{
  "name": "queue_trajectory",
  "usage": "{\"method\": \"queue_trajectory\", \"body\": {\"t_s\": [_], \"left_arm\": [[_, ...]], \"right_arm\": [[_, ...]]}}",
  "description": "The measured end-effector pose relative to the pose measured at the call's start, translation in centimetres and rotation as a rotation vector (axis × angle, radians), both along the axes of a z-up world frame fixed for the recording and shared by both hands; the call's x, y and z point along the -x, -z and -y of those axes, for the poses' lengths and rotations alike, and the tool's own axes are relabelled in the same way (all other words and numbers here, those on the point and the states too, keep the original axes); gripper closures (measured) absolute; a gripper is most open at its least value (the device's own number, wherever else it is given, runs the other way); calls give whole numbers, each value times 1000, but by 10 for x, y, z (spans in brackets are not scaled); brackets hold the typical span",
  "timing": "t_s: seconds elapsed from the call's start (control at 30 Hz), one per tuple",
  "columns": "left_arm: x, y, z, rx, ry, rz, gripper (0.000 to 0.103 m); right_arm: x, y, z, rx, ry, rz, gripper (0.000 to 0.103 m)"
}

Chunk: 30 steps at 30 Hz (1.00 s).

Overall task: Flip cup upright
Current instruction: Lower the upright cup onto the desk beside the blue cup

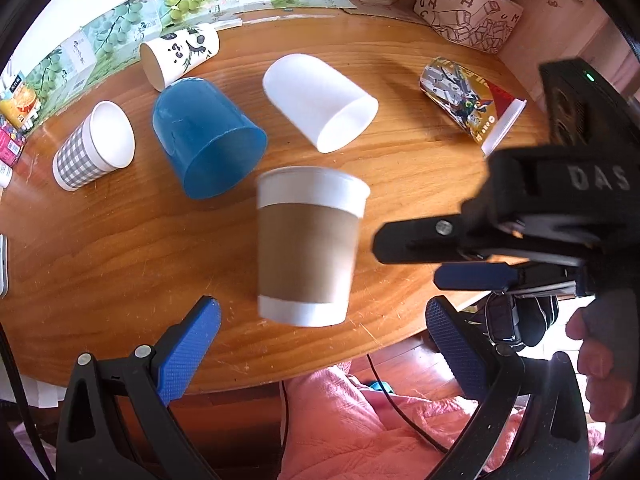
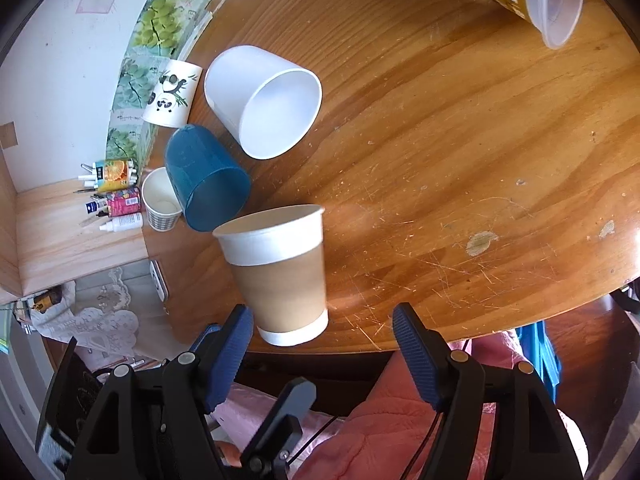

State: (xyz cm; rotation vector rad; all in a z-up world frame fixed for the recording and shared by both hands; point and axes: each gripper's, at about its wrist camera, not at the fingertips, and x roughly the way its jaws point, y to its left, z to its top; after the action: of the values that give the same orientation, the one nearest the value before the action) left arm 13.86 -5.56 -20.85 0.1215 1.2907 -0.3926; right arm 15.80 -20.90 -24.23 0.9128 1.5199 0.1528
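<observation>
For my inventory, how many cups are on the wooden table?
6: brown-sleeved paper cup upright at the near edge; blue plastic cup, white cup, panda-print cup, grey checked cup and colourful printed cup behind. None seems hidden.

Both wrist views close, angled down; share sleeved cup (image 1: 308, 246) (image 2: 280, 272), table (image 1: 420, 184) (image 2: 460, 160).

wood table (image 1: 400, 184), brown-sleeve cup (image 1: 308, 246), blue cup (image 1: 204, 140)

Scratched wood table (image 2: 460, 184), white wall (image 2: 60, 60)
</observation>
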Motion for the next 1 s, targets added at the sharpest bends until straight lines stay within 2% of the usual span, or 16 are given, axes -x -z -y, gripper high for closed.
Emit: {"method": "queue_trajectory", "body": {"t_s": [0.23, 0.5, 1.0], "left_arm": [[-15, 7, 3, -34, 13, -17, 1], [-36, 19, -9, -66, -41, -48, 1], [-62, 28, -25, -87, -93, -51, 2]], "right_arm": [[7, 2, 18, -24, 67, 8, 30], [12, 1, 31, -37, 107, 21, 30], [4, 4, 31, -50, 111, 19, 30]]}}
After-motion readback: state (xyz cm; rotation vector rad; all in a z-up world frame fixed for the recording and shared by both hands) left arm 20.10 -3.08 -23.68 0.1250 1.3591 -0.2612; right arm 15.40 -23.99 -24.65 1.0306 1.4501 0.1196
